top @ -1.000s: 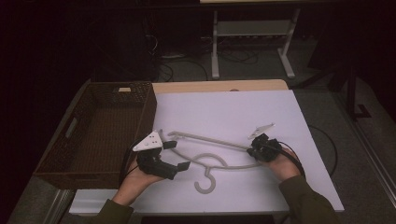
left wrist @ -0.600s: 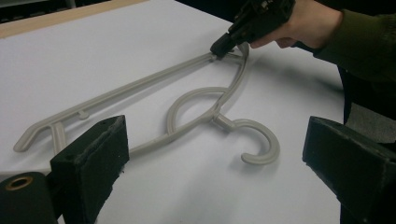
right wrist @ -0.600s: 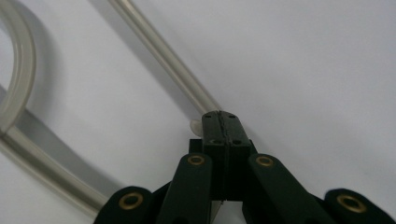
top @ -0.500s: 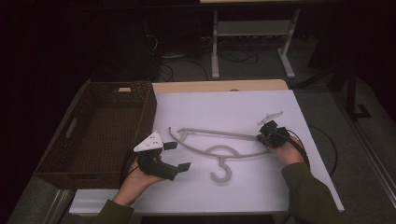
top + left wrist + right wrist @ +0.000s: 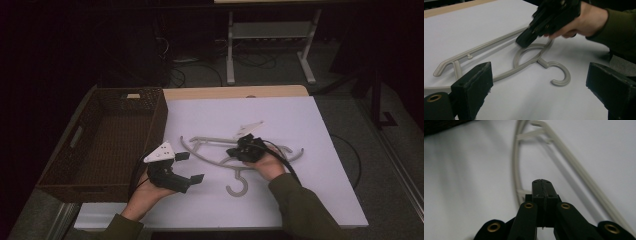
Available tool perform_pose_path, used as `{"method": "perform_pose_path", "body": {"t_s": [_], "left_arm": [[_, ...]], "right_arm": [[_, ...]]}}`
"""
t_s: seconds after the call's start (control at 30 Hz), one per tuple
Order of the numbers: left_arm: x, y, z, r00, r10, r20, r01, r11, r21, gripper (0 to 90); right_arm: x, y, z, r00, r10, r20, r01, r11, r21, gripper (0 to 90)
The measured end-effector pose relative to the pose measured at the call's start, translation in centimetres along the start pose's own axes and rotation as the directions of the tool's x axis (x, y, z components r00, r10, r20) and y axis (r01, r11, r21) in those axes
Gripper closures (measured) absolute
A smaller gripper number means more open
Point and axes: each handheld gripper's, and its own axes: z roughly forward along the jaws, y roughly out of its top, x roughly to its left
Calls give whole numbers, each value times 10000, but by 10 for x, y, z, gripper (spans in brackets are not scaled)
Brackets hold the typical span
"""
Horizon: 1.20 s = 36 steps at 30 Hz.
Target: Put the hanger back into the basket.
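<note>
A dark wicker basket (image 5: 100, 145) is set at the table's left. A white sheet (image 5: 300, 130) is spread beside it.

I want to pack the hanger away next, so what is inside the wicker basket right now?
The wicker basket shows only its bare woven floor and walls. The near wall covers the strip of floor behind it, so that strip cannot be checked. The hanger lies outside on the white sheet.
</note>
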Motion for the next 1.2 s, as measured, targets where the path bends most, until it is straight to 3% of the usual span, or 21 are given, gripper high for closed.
{"method": "perform_pose_path", "body": {"t_s": [0.17, 0.27, 0.3, 0.43, 0.47, 0.6, 0.63, 0.67, 0.87, 1.0, 1.1, 1.2], "left_arm": [[1, -1, -1, 10000, 0, 8, 0, 10000, 6, 69], [1, -1, -1, 10000, -14, 16, 14, 10000, 1, 69], [1, -1, -1, 10000, -37, 12, 37, 10000, -6, 69], [1, -1, -1, 10000, -62, -7, 62, 10000, 9, 69], [2, -1, -1, 10000, -54, -16, 54, 10000, 14, 69], [1, -1, 0, 10000, -46, -22, 46, 10000, 14, 69], [1, -1, 0, 10000, -52, -20, 52, 10000, 35, 69], [1, -1, 0, 10000, -54, -22, 55, 10000, 32, 69], [2, -1, -2, 10000, -55, -33, 55, 10000, -58, 69], [0, -1, -2, 9999, -98, -31, 98, 9999, -49, 69], [0, -1, -1, 10000, -5, -21, 5, 10000, -13, 69], [0, -1, 0, 10000, 9, -1, -9, 10000, 27, 69]], "right_arm": [[9, 11, 34, 9995, -21, -321, 28, 9998, 211, 898], [12, 9, 43, 9995, -294, -144, 301, 9985, 464, 898], [12, 10, 42, 9996, -74, -273, 87, 9989, 453, 899], [12, 8, 39, 9977, 22, -684, 10, 9989, 459, 899], [13, 7, 38, 9963, -271, -822, 313, 9982, 507, 899], [19, 5, 35, 9913, -598, -1174, 684, 9952, 703, 899], [18, 4, 35, 9884, -870, -1248, 961, 9930, 685, 899], [22, 2, 32, 9846, -902, -1494, 1028, 9916, 791, 899], [32, -9, 22, 9719, -1261, -1986, 1470, 9847, 939, 899], [45, -26, 8, 9546, -1372, -2644, 1685, 9807, 992, 899], [50, -31, 3, 9476, -1484, -2829, 1830, 9780, 999, 899], [55, -36, -3, 9477, -1641, -2738, 1941, 9772, 864, 899]]}}
